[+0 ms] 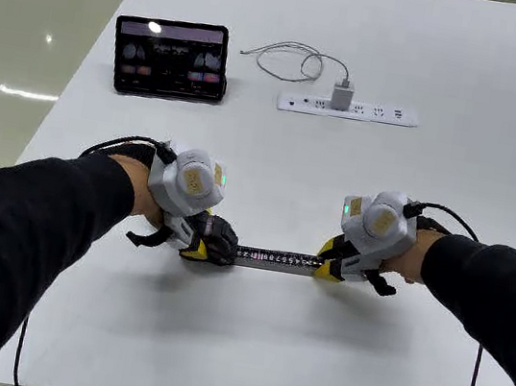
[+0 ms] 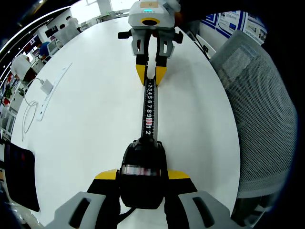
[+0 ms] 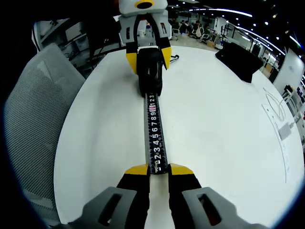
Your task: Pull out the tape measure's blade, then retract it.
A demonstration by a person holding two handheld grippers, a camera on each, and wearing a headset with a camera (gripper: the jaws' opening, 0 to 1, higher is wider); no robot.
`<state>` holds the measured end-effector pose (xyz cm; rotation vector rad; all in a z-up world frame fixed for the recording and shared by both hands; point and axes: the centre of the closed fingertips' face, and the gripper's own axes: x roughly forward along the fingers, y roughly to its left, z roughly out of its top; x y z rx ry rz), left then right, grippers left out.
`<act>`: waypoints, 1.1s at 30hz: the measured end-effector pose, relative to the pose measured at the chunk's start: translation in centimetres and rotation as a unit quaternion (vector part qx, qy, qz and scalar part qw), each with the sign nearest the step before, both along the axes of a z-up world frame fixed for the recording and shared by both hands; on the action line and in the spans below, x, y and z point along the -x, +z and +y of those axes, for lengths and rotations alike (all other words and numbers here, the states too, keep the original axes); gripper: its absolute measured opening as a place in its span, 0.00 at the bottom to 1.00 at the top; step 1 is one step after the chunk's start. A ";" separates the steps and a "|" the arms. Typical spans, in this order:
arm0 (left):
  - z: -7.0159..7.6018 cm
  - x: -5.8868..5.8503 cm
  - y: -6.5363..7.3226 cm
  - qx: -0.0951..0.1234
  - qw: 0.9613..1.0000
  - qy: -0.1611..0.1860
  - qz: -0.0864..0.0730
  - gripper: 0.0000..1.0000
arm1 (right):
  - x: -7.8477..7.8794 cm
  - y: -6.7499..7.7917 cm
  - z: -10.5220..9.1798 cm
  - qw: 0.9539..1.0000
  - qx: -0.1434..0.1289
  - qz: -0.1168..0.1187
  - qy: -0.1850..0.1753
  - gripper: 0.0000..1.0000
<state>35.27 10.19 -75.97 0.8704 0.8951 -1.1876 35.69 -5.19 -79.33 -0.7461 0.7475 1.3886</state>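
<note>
Your left gripper point(image 2: 143, 176) is clenched on the black, rounded tape measure case point(image 2: 143, 160), which sits on the white tabletop point(image 1: 245, 346) near you, a little left of centre. Your right gripper point(image 3: 159, 170) pinches the tip of the narrow, numbered metal blade point(image 3: 156, 129), which runs flat and straight along the table between the two grippers. A short stretch is out, so the pull looks at least partly done; whether that is enough is your call. The retraction is not yet done: the blade has to go back into the case on the left.
</note>
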 end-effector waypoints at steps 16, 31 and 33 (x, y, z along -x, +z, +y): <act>0.1 -0.2 -0.3 0.000 1.000 0.000 -0.001 0.31 | -0.1 0.0 -2.6 1.000 0.004 0.001 -0.015 0.09; 0.1 -0.2 -0.3 0.001 1.000 0.001 -0.002 0.31 | -0.2 0.1 -4.3 1.000 0.013 -0.001 -0.021 0.09; 0.1 -0.2 -0.2 0.001 1.000 0.001 -0.002 0.31 | -0.1 0.1 -4.5 1.000 0.013 0.000 -0.023 0.09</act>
